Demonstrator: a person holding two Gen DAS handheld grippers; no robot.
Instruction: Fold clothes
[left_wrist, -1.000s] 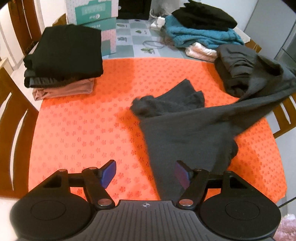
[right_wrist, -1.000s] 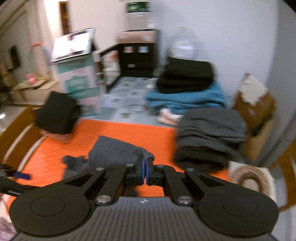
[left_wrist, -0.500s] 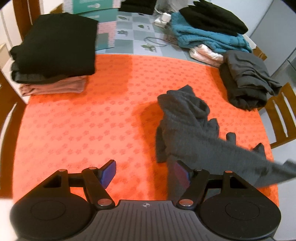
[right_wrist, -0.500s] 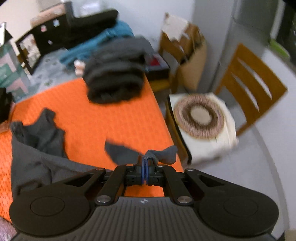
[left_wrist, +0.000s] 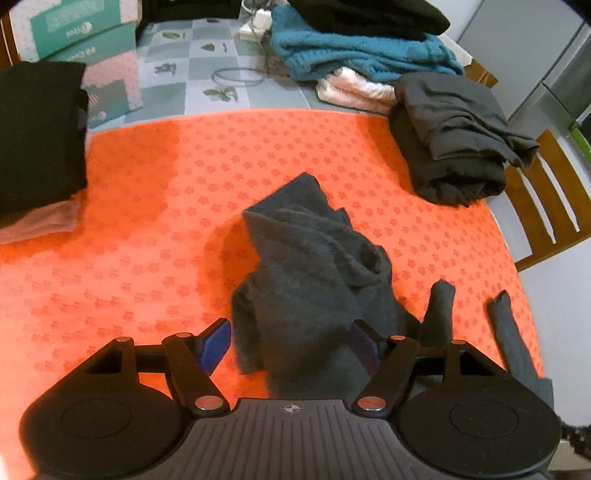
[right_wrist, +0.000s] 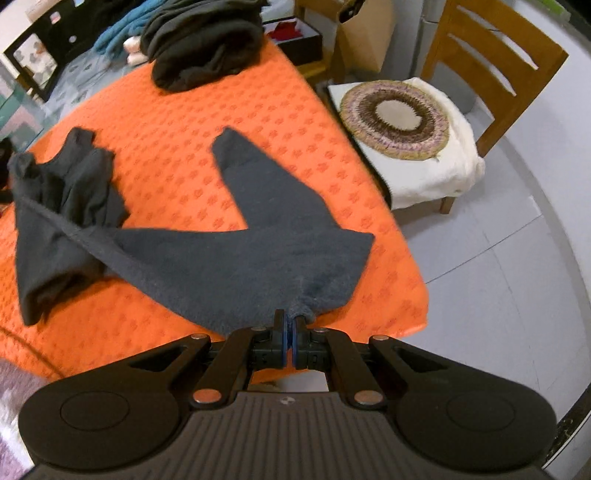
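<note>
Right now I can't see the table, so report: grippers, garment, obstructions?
Right gripper shut on dark grey garment edge. Left gripper open, bunched part between its fingers. Garment half spread on orange cloth. Folded grey pile at far right.

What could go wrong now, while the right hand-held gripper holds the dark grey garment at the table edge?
1. The right hand-held gripper pinches only a small bunch of the dark grey garment, so the fabric may slip out.
2. That grip sits at the edge of the orange tablecloth; if released, the garment might slide toward the floor.
3. The far part is crumpled, and the left hand-held gripper is open, so pulling may drag it rather than flatten it.
</note>
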